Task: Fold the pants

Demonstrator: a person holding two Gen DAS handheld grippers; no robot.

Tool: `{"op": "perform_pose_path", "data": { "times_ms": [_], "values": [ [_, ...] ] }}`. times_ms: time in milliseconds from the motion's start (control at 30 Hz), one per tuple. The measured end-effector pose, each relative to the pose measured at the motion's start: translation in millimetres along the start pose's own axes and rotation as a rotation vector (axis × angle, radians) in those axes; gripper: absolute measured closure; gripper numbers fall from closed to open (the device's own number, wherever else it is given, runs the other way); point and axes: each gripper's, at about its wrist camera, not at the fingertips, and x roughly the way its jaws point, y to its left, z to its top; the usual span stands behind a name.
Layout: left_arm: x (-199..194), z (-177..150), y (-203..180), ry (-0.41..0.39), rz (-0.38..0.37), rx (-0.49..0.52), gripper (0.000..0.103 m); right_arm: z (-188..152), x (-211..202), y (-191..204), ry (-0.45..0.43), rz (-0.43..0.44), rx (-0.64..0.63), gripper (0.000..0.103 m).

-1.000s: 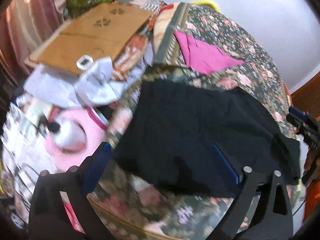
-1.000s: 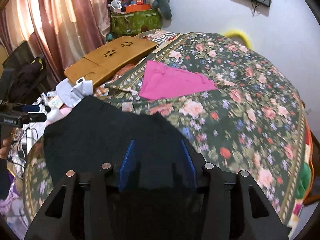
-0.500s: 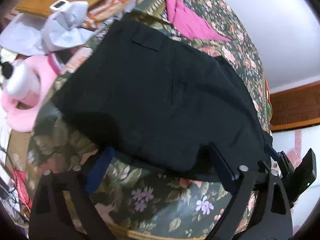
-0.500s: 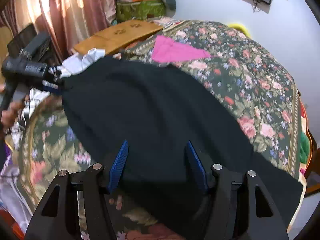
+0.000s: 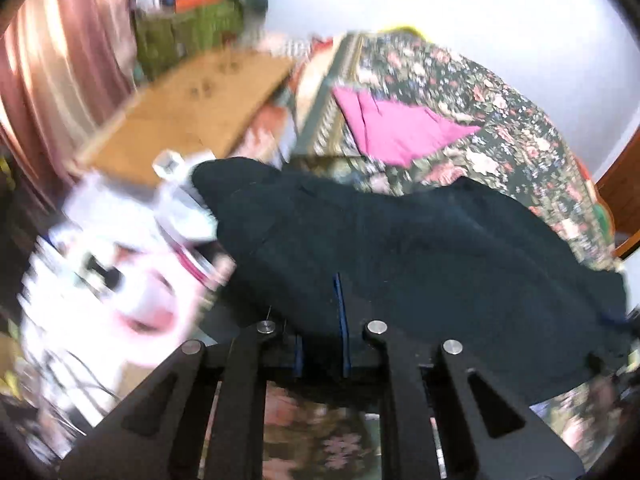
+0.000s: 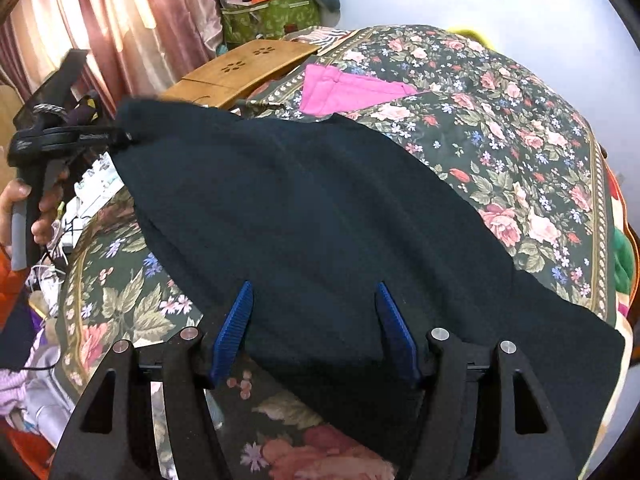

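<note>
Black pants [image 6: 312, 216] lie spread across the floral bedspread [image 6: 520, 152], and also show in the left wrist view [image 5: 420, 264]. My left gripper [image 5: 320, 320] is shut on the pants' near edge, its blue pads close together on the cloth. It shows from the side in the right wrist view [image 6: 120, 136], holding the pants' far left corner raised. My right gripper [image 6: 316, 328] is open, its blue pads apart, with the pants' near edge lying between them.
A folded pink garment [image 6: 344, 88] lies farther back on the bed. A wooden lap table [image 6: 248, 68] leans at the bed's left edge. Clutter, cables and a pink-white object [image 5: 132, 280] sit on the left. Curtains [image 6: 100, 32] hang behind.
My left gripper went from open to shut on the pants' edge and lifted it. My right gripper stays open over the near edge. The pants are spread wider than a second ago.
</note>
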Motion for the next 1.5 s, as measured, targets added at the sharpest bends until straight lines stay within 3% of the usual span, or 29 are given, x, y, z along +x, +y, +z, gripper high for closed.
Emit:
{"op": "perform_pose_path", "data": {
  "times_ms": [67,267,400,533,567,667,867,1100,1500],
  "values": [
    [3.5,-6.2,7.9,0.023,-0.008,0.0,0.089,5.1,-8.5,-3.9,-0.03,0.024,0.032,0.043],
    [57.2,-41.9,23.0,0.215,-0.085,-0.055,0.086,30.2,-0.3,-12.9,-0.07,0.051,0.149,0.042],
    [56.0,-48.0,20.9,0.196,-0.076,-0.046,0.082,36.1,24.0,-17.6,-0.026,0.037,0.192,0.042],
    [42.8,-50.9,19.4,0.186,-0.018,0.01,0.06,18.5,41.3,-24.5,0.048,0.04,0.22,0.042],
    [38.8,-51.5,19.3,0.18,0.001,0.023,0.052,14.4,38.3,-24.9,0.034,0.039,0.216,0.042],
    [24.1,-48.8,21.8,0.152,0.02,0.049,0.046,0.1,24.4,-29.9,0.016,0.017,0.22,0.032],
    [-3.7,-26.3,19.6,0.08,0.006,0.026,0.029,-26.8,-4.1,-51.3,0.016,0.018,0.297,0.032],
    [-8.2,-4.8,-23.6,0.044,-0.045,0.085,0.021,-72.3,-55.1,-88.5,-0.025,-0.063,0.43,0.032],
    [26.1,-10.1,-140.6,0.128,-0.16,0.293,0.02,-169.1,-114.8,-157.0,-0.105,-0.185,0.808,0.032]
  ]
}}
